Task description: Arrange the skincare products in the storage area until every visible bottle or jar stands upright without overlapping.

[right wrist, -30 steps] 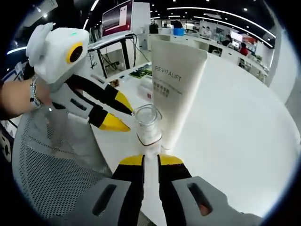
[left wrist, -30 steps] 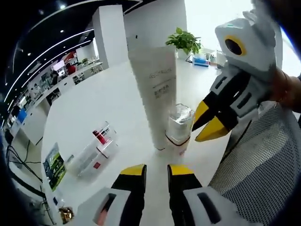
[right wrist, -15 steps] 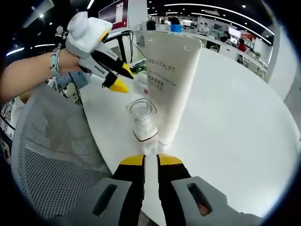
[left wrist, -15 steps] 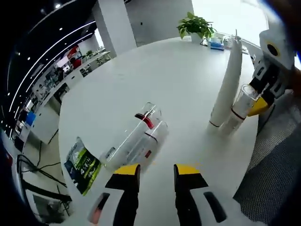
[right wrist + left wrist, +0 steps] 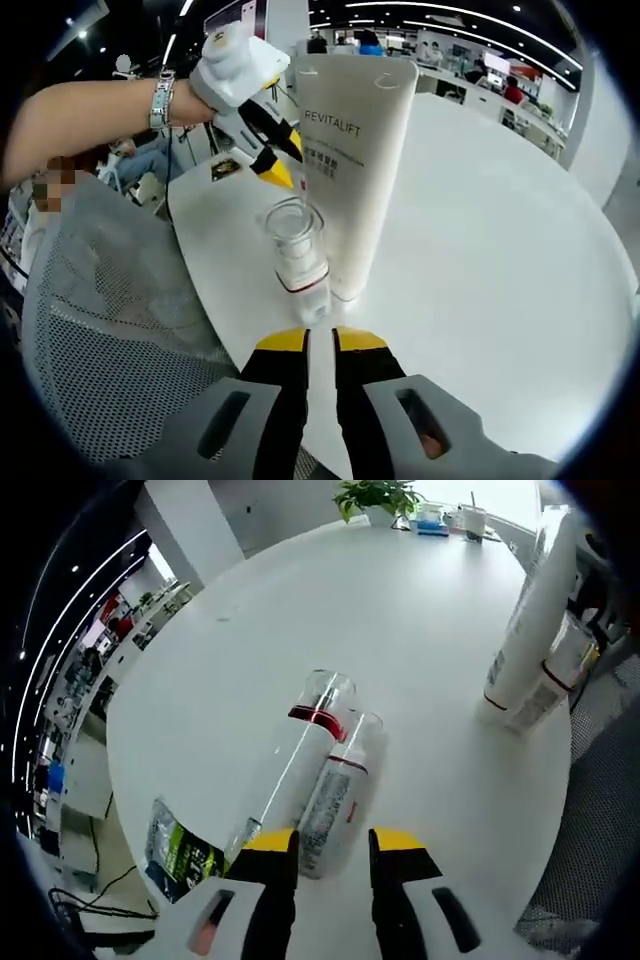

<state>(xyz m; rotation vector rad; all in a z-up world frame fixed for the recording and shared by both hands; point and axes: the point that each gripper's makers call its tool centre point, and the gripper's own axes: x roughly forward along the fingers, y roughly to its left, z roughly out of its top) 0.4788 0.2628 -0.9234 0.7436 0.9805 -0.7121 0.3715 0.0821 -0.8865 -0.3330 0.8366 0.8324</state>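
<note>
Left gripper view: left gripper low over the white table, jaws apart with nothing between them. Just ahead of the jaws, two bottles lie on their sides, touching along their length: a tall clear bottle with a red band and a shorter labelled bottle. Both sit near the table's near edge. A green-and-black packet lies beside them at the table's edge. Toward the table's right edge a white tube stands upright on its cap, a small clear-capped bottle upright just beside it. Potted plant and small items at the far edge.

Right gripper view: right gripper jaws close together, only a thin gap, holding nothing. Directly ahead stands the small clear-capped bottle, upright, touching or nearly touching the white tube, lettered REVITALIFT. The left gripper shows beyond them, held in a person's hand with a wrist bracelet.

Risks, as I judge: the lying bottles are round and smooth, so a nudge from one jaw could roll them toward the near edge. The standing pair is crowded near the edge by the mesh chair; a bump could topple the tall tube.

Surface glossy white, round-edged; room is an open office with ceiling light strips.
</note>
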